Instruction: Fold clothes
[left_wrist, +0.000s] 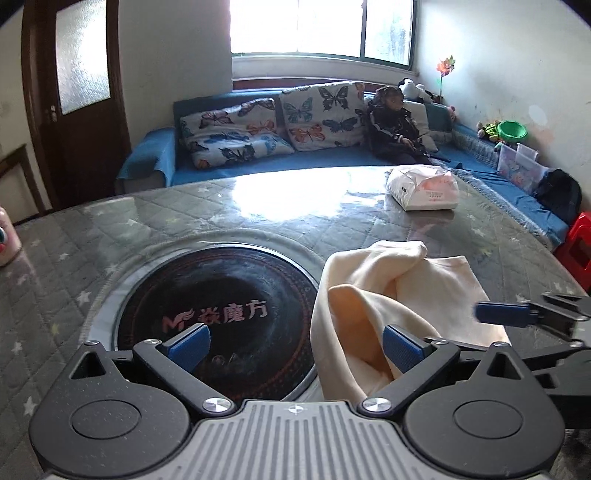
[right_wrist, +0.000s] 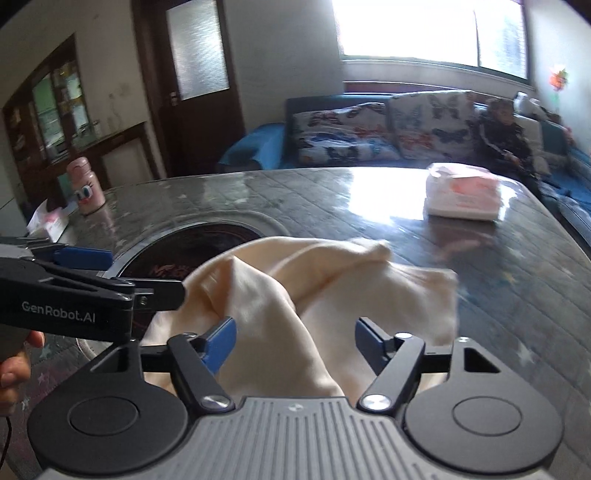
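A cream cloth (left_wrist: 369, 295) lies bunched in loose folds on the quilt-patterned table (left_wrist: 110, 229). My left gripper (left_wrist: 295, 347) stands wide open; its right pad (left_wrist: 402, 347) is against the cloth's left fold and its left pad is over the black round plate. In the right wrist view the same cloth (right_wrist: 332, 266) runs up between the fingers of my right gripper (right_wrist: 295, 341), whose jaws stand apart; the right pad (right_wrist: 369, 339) is clear of the fold. The two grippers sit side by side, and a hand holds the left one at the left edge.
A black round hotplate (left_wrist: 218, 310) is set into the table left of the cloth. A white tissue pack (left_wrist: 424, 188) lies at the far right, a pink bottle (right_wrist: 85, 184) at the far left. Behind are a blue sofa with a seated person (left_wrist: 391, 125) and a red stool (left_wrist: 576, 243).
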